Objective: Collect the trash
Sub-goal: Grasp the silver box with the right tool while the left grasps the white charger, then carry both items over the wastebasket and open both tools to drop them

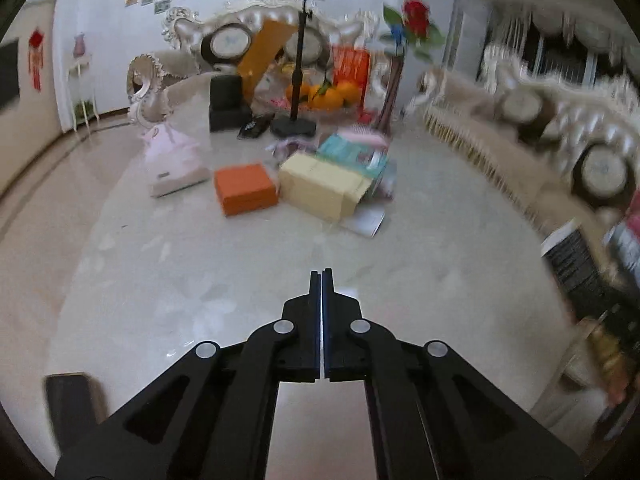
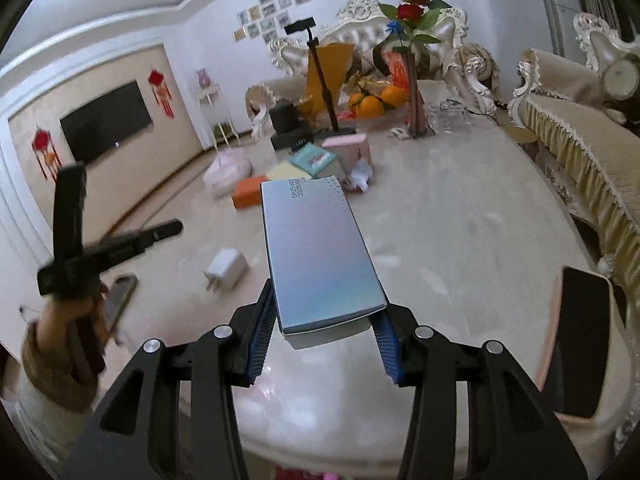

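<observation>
Right tool (image 2: 324,336) clamps silver box (image 2: 320,256) printed "GP25180 2028/08".

Ornate sofas (image 2: 580,152), wall-mounted television (image 2: 106,120), white walls (image 2: 208,20).

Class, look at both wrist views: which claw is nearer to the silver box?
Right. The right claw is shut on the silver box, gripping its near end. The left claw is shut on nothing, off to the left above the table.

Sofa (image 1: 560,120) at right blurred; phone (image 1: 72,404) smeared, edge-cut.
</observation>
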Available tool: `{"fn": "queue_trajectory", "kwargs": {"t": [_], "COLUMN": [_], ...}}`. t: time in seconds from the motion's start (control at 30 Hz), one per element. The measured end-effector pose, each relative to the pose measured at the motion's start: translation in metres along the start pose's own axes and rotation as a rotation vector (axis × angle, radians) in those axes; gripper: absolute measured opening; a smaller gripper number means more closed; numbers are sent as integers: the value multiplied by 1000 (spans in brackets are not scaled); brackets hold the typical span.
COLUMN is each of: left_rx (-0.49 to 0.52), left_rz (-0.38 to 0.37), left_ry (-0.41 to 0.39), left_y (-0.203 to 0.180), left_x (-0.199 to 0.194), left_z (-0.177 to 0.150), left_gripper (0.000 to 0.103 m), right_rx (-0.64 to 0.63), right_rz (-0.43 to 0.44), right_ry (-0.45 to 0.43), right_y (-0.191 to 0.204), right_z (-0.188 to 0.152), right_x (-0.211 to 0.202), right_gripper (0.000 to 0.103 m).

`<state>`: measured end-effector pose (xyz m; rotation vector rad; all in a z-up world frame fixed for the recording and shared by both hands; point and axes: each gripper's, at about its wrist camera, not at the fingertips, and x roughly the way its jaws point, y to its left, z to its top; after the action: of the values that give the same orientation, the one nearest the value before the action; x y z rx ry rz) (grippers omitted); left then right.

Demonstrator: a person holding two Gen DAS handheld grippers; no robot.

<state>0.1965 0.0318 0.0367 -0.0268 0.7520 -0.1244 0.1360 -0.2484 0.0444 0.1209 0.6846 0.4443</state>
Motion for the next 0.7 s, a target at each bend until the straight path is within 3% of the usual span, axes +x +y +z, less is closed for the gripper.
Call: {"fn": "queue_trajectory", "kwargs": {"t": [0.07, 0.1, 0.13, 0.17, 0.2, 0.23, 0.33, 0.47, 0.6, 0.67, 0.7], "left_rx": [60, 90, 97, 78, 50, 21, -17, -4, 58, 10, -30], "left_rz": [63, 39, -27, -80, -131, -149, -89, 43, 195, 183, 161], "left_ry": [46, 79, 123, 139, 129, 121, 124, 145, 225, 233, 222], "left_y": [-8, -13, -17, -19, -20, -22, -25, -31, -40, -32, -27], "left_x": [4, 8, 16, 18, 21, 23, 33, 53, 77, 78, 77], "left_z": [-5, -7, -9, -10, -11, -12, -10, -6, -10, -18, -19], "left_gripper": [2, 11, 53, 87, 98, 98, 98, 98, 98, 96, 89], "right_rx": [9, 10, 9, 6, 3, 0, -2, 23, 52, 57, 58], "right_rz": [1, -3, -2, 4, 8, 11, 25, 39, 31, 28, 26], "right_ry": [-12, -17, -24, -26, -25, -21, -10, -20, -24, -28, -29], "right_y": [0, 0, 2, 4, 5, 7, 10, 4, -3, -6, -7], "right_z": [2, 2, 2, 1, -1, -4, -14, -24, -28, -30, -32], "right_x": [-4, -6, -7, -8, -8, -9, -12, -21, -26, -29, -30], "right_gripper": [44, 44, 44, 44, 44, 44, 44, 44, 44, 44, 44]}}
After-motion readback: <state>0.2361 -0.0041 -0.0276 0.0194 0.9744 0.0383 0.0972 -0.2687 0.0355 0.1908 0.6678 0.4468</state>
